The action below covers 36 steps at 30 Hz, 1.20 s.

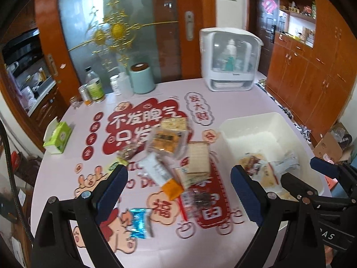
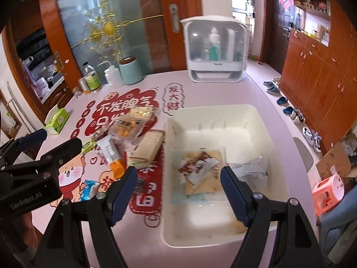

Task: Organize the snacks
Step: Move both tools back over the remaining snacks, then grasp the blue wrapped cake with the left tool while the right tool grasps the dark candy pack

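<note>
- My left hand-held gripper is hanging released and empty over the snacks piled on the worktop
- My right hand-held gripper is gaping, empty, above the bin holding a few packets

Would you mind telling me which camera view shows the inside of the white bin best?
The right wrist view: the white bin sits almost whole before the camera, its floor and the snack packets in it plainly visible. The left wrist view shows the bin off to the right, its near part hidden behind both grippers' fingers.
</note>
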Each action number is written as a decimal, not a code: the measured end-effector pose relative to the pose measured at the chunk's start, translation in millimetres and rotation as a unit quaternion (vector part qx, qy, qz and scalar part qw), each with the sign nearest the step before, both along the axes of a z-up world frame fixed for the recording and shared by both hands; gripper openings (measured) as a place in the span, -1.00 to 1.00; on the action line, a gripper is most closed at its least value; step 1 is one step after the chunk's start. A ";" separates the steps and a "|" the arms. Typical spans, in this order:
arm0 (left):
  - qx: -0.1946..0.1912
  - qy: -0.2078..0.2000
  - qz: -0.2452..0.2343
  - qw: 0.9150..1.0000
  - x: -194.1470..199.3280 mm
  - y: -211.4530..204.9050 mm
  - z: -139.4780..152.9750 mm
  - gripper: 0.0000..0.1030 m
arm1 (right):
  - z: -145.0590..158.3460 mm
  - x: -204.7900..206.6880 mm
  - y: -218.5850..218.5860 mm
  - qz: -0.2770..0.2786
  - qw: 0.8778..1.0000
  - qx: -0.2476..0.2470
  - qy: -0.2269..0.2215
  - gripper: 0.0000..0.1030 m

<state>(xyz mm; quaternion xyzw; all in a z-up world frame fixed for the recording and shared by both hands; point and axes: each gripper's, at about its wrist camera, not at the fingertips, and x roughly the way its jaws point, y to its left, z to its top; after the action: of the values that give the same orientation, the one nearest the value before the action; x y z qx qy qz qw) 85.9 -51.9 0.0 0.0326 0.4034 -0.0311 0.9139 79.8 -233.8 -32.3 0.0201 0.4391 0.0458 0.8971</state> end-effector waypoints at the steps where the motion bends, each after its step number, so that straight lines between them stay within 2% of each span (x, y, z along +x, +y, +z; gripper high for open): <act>1: -0.001 0.000 0.005 1.000 0.0 9.2 0.0 0.80 | 1.0 0.3 9.7 0.005 1.000 -0.003 -0.001 0.50; 7: -0.002 0.015 0.053 0.998 2.3 78.9 -17.0 0.80 | -0.6 3.4 52.0 0.022 1.000 -0.010 -0.001 0.50; 10: 0.000 0.045 0.072 0.996 5.0 112.7 -40.3 0.80 | -7.9 6.4 73.8 0.031 0.999 -0.017 0.002 0.50; 14: 0.002 0.086 0.076 0.993 5.4 137.7 -75.1 0.80 | -27.5 14.2 101.2 0.042 0.999 -0.025 0.020 0.50; 22: -0.002 0.152 0.044 0.987 10.6 144.1 -137.9 0.80 | -79.8 27.2 128.7 0.031 0.996 -0.015 0.085 0.49; 27: -0.024 0.202 0.015 0.979 17.4 132.3 -179.6 0.80 | -110.5 34.3 132.8 0.021 0.993 -0.020 0.113 0.49; 30: -0.030 0.220 0.016 0.975 22.0 128.3 -198.0 0.80 | -131.2 40.6 128.3 0.006 0.991 -0.016 0.136 0.46; 32: -0.037 0.229 0.019 0.972 24.3 127.7 -206.4 0.80 | -144.6 45.5 123.4 -0.003 0.988 -0.011 0.153 0.43; 36: -0.048 0.248 0.030 0.967 30.2 124.6 -222.5 0.80 | -164.9 55.3 115.0 -0.013 0.984 -0.005 0.175 0.25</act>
<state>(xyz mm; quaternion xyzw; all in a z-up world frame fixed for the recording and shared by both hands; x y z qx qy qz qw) 116.1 72.7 -222.5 -0.0323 0.6162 -0.0306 0.7864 135.1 -118.8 -197.1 0.0292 0.5893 0.0275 0.8069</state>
